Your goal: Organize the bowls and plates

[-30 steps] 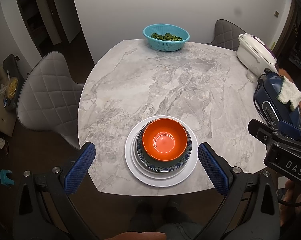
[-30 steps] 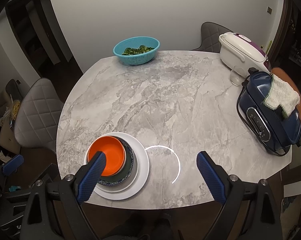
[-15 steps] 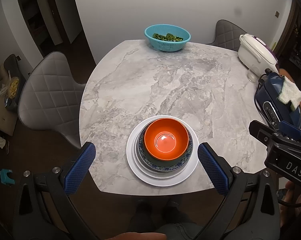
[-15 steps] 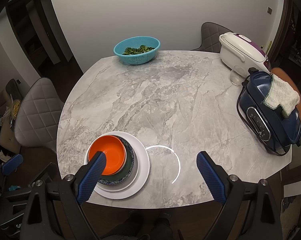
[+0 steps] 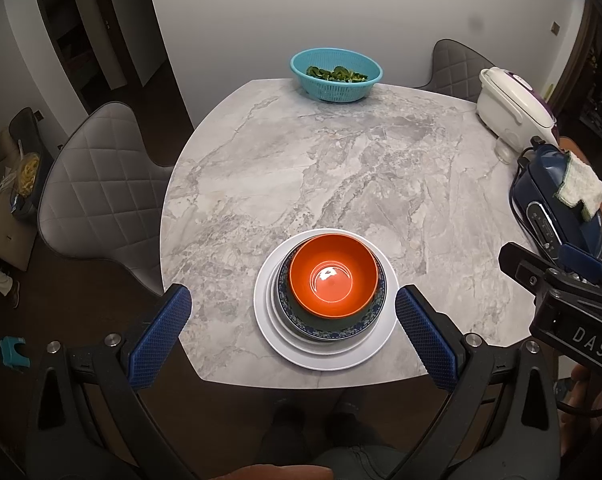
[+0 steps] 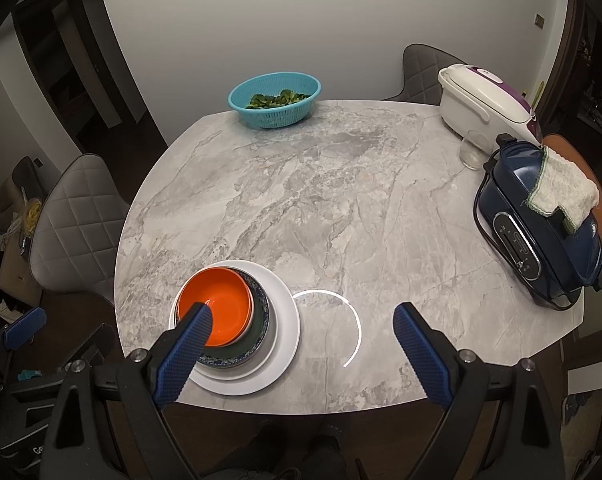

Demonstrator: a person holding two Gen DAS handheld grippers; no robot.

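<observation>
An orange bowl (image 5: 333,275) sits nested in a dark blue-rimmed bowl (image 5: 365,320), on a small white plate and a large white plate (image 5: 269,320), near the front edge of the marble table (image 5: 301,160). The same stack shows in the right wrist view: orange bowl (image 6: 221,300), blue-rimmed bowl (image 6: 257,340), large plate (image 6: 287,320). My left gripper (image 5: 293,304) hangs open above the table's front, its blue pads wide on either side of the stack. My right gripper (image 6: 301,320) is open too, to the right of the stack, holding nothing.
A teal colander of greens (image 5: 335,74) stands at the far edge. On the right are a white rice cooker (image 6: 481,100), a glass (image 6: 473,152) and a blue appliance with a cloth on it (image 6: 541,220). Grey chairs (image 5: 97,184) flank the table.
Both grippers have barely shifted; the stack sits a touch lower and more centred in the left wrist view. Nothing was taken or let go.
</observation>
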